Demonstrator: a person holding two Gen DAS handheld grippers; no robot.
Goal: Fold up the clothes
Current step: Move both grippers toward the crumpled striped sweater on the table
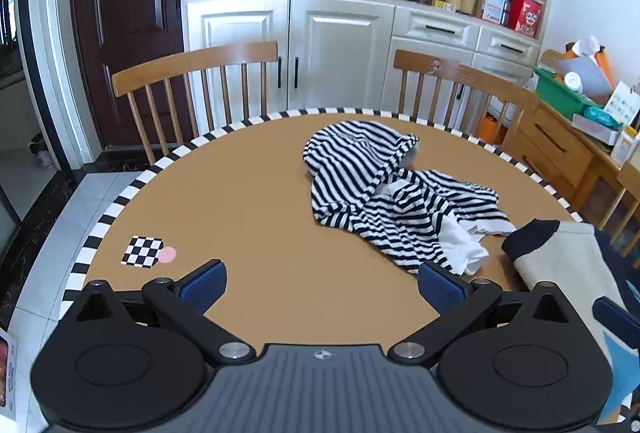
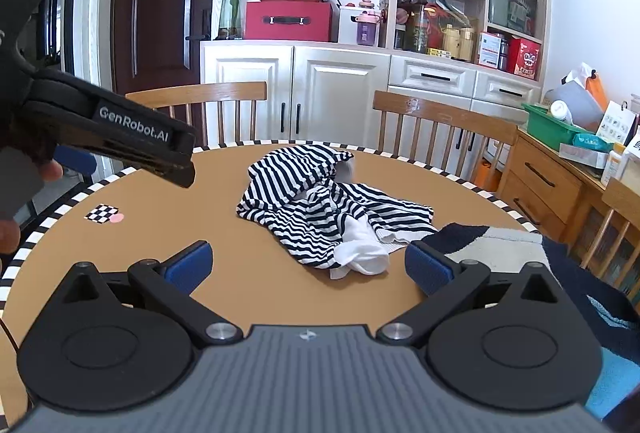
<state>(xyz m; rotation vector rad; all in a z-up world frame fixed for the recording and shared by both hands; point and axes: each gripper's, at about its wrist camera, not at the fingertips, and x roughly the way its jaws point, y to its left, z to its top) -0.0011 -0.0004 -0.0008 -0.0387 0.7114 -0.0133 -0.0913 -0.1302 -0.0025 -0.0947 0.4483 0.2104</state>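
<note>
Striped garment (image 1: 384, 189) crumpled toward far edge of round table (image 1: 248, 201), white lining showing at near end; navy-and-cream garment (image 1: 560, 257) at right edge, just beside it; left gripper (image 1: 320, 287) jaws spread wide, nothing between; right gripper (image 2: 308, 269) jaws spread wide, empty; checkered marker (image 1: 143, 251) near left edge.

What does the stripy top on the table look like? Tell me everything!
The stripy top is soft, knitted-looking cloth with dark navy and white stripes. It lies crumpled in a heap, not folded, on the brown round table, toward the far right side. It seems to have a hood bunched at the far end. A white piece of cloth pokes out from under its near edge. Neither gripper touches it.
</note>
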